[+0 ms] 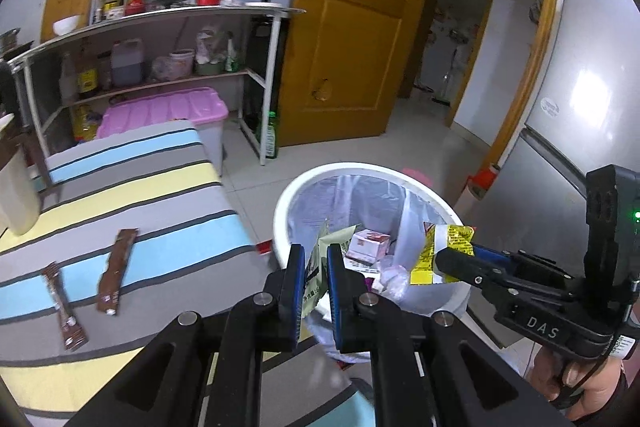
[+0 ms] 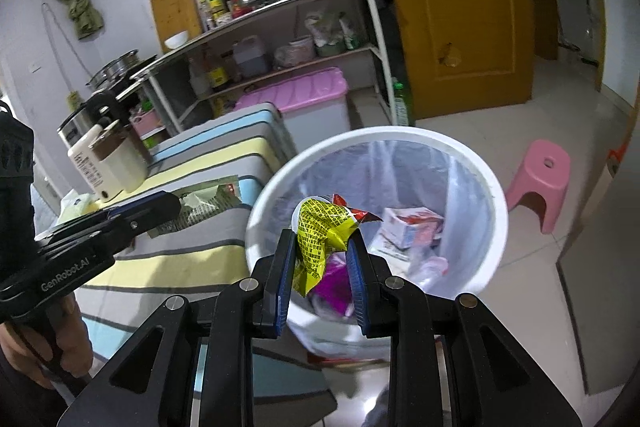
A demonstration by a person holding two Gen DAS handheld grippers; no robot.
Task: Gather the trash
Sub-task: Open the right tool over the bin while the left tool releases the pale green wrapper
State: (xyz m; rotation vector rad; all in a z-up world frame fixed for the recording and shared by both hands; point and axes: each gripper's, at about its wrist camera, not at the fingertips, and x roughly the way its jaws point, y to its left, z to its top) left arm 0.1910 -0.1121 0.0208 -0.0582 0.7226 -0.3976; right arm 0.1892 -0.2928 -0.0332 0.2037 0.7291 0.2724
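- Holding a pale green wrapper (image 1: 314, 269) in my left gripper (image 1: 316, 259), jaws narrow and pinched on it, right at the near rim of the white trash bin (image 1: 280, 215).
- My right gripper (image 2: 322, 247) has jaws partly closed on a crumpled yellow wrapper (image 2: 320, 239) with black print and a red edge, held over the bin (image 2: 496, 187) opening.
- From the left wrist view, the yellow wrapper (image 1: 440, 253) hangs off my right gripper (image 1: 448, 259) tip, above the bin's right side.
- From the right wrist view, my left gripper (image 2: 176, 205) comes in from the left with the green wrapper (image 2: 204, 201) sticking out, over the striped desk (image 2: 192, 255) edge just beside the bin.
- Bin has a clear plastic liner (image 1: 368, 195); inside lie a white-and-red small box (image 1: 370, 245), a purple wrapper (image 2: 332, 291) and some clear crumpled plastic.
- Two brown sachets (image 1: 118, 269) lie on the striped desk (image 1: 160, 187), near each other, well apart from the bin.
- A white bottle with brown cap (image 2: 106, 163) stands at the desk's far left.
- Pink stool (image 2: 538, 183) on the floor right of the bin; pink-lidded storage box (image 1: 168, 113) behind the desk.
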